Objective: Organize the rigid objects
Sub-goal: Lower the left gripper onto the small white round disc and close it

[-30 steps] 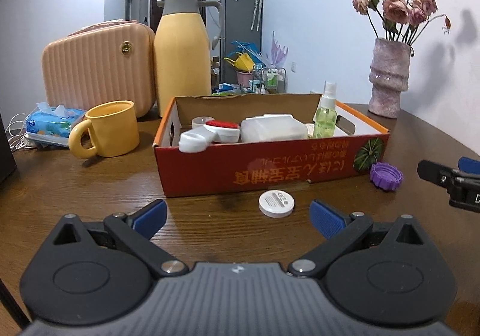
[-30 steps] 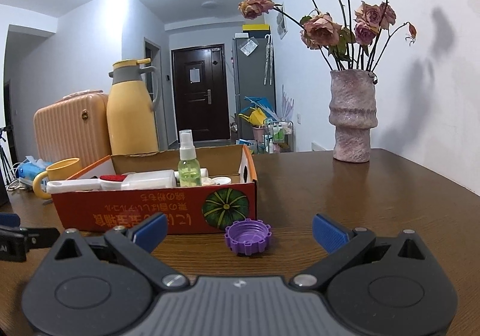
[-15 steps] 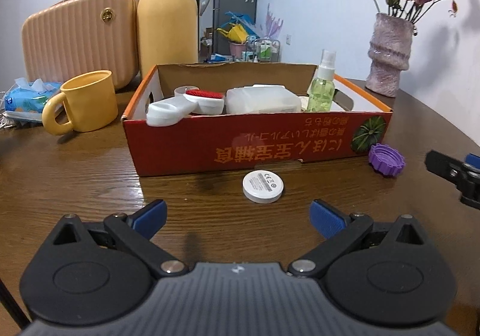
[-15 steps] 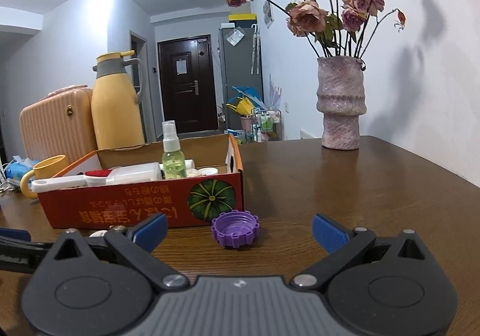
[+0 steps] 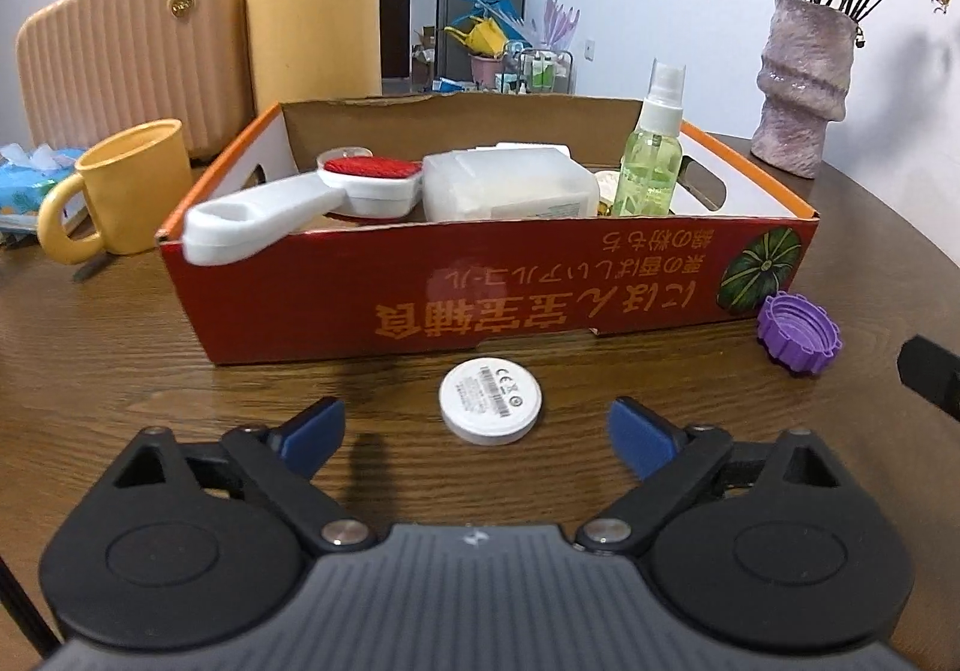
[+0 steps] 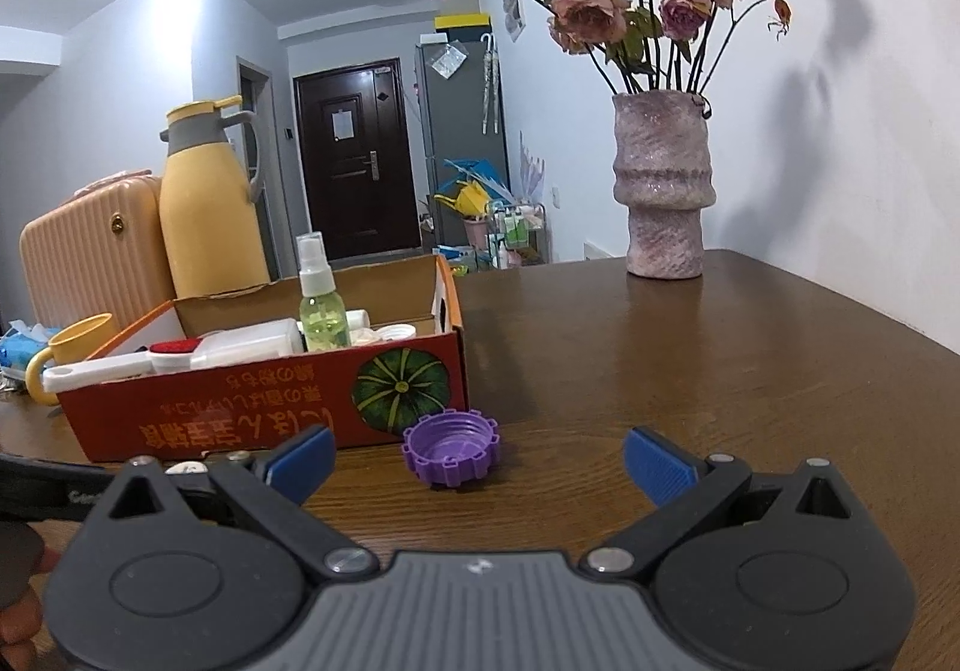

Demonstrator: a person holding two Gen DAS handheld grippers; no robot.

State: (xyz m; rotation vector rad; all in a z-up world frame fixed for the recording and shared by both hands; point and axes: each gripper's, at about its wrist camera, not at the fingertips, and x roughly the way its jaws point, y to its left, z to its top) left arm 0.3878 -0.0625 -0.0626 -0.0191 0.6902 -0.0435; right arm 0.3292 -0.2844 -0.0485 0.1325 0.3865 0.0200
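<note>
1. Left tongs, closing with nothing gripped yet, straddle the white disc on the table before the box; centre it first.
2. Right tongs stand wide and empty near the purple cap.

Bare wooden table in front of the red cardboard box: passable. Obstacles there: white round disc, purple screw cap. Box interior crowded: spray bottle, lint brush, plastic case.
</note>
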